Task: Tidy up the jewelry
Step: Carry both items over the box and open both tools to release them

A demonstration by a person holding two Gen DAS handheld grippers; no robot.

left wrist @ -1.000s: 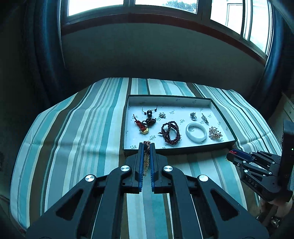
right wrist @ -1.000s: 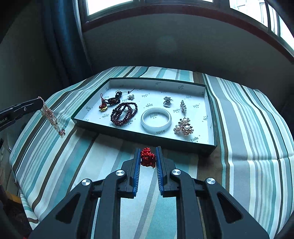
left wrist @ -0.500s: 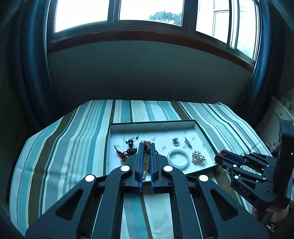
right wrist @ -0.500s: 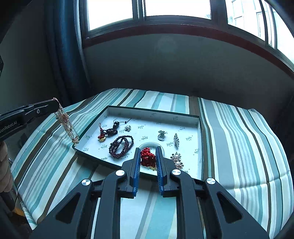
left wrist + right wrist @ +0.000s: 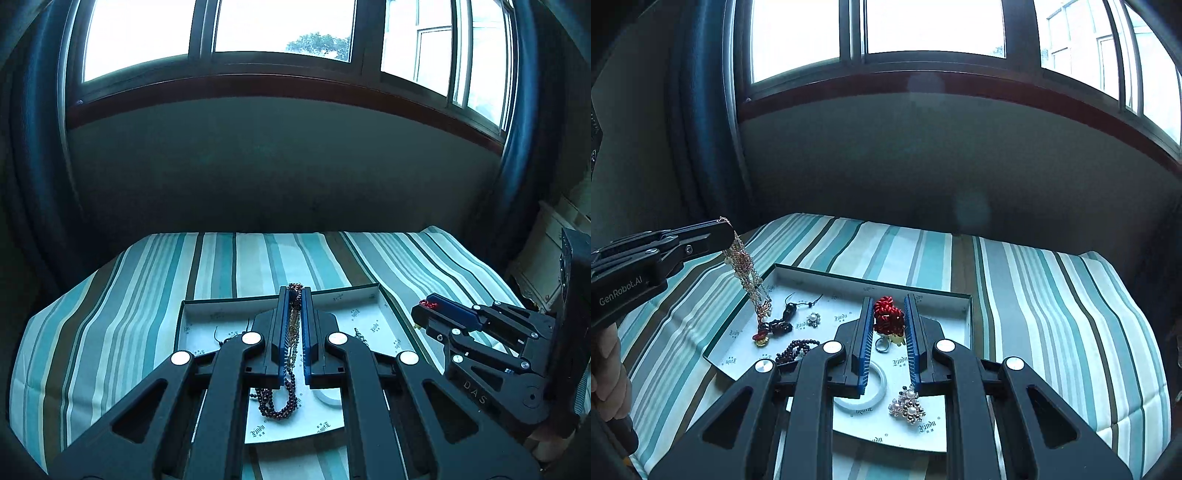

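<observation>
A white-lined jewelry tray (image 5: 966,314) lies on the striped bed; it also shows in the left wrist view (image 5: 192,310). My left gripper (image 5: 294,291) is shut on a gold chain necklace (image 5: 293,325), which dangles over the tray's left side in the right wrist view (image 5: 748,273). My right gripper (image 5: 886,301) is shut on a red knotted charm (image 5: 886,315) above the tray's middle. In the tray lie a dark bead bracelet (image 5: 279,400), a white bangle (image 5: 875,387), a pearl brooch (image 5: 908,404), a ring (image 5: 882,345) and a red-and-black cord pendant (image 5: 775,325).
The striped bedspread (image 5: 1052,295) spreads around the tray. A dark wall and a window (image 5: 923,29) stand behind, with blue curtains (image 5: 698,110) at the sides. A pale cabinet (image 5: 550,254) stands at the right. The right gripper also shows in the left wrist view (image 5: 428,304).
Both grippers rose and moved forward over the tray, each still holding its piece. The views tilted up toward the window.
</observation>
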